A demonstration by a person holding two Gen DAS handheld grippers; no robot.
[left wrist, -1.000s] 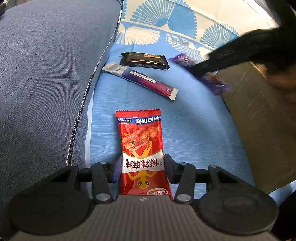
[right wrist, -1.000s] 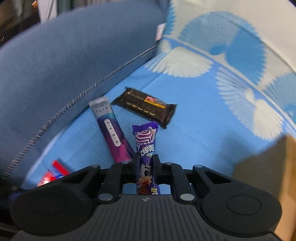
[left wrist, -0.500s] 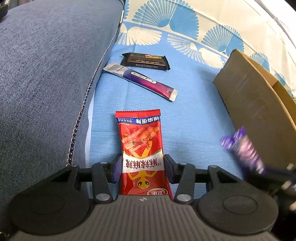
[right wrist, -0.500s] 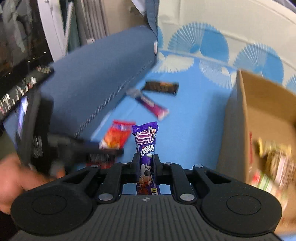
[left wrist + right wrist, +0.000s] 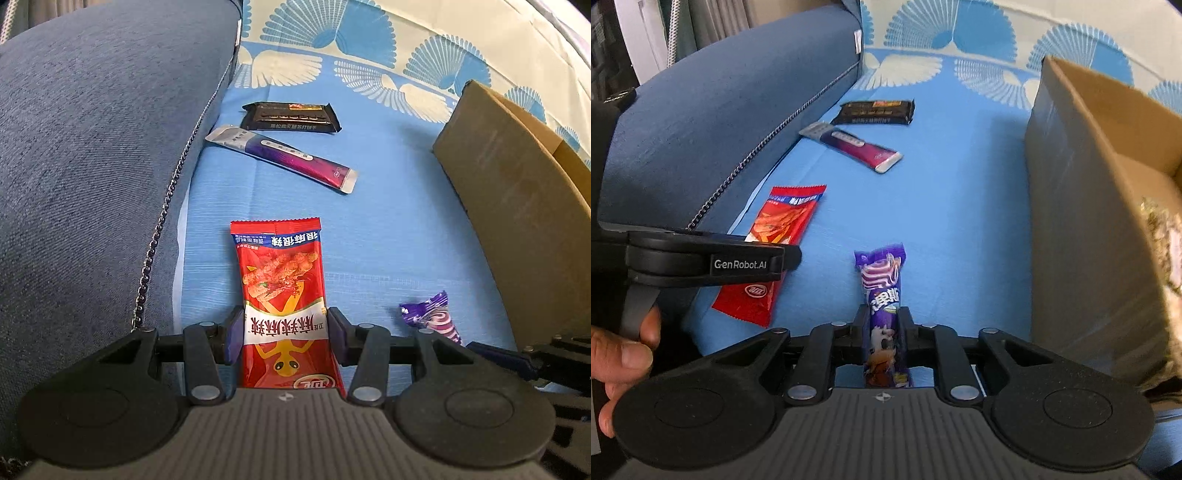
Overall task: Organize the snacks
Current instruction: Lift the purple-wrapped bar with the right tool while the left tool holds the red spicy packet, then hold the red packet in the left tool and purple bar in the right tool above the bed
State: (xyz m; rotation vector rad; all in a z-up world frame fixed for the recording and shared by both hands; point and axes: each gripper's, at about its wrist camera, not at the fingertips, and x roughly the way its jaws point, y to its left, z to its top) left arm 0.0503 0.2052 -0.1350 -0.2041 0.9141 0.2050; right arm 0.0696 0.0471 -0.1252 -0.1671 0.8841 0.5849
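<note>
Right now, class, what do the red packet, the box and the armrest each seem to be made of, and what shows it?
Red packet: thin plastic film, likely; glossy print, crimped zigzag end seal.
Box: plain brown cardboard; matt surface, thin raw edge along the open top.
Armrest: woven upholstery fabric, dark blue; fine visible weave, matt, with a twisted cord along the seam. The fibre cannot be told.

Red snack packet [image 5: 284, 306] flat; purple candy [image 5: 884, 291] beside cardboard box [image 5: 1082, 221].
</note>
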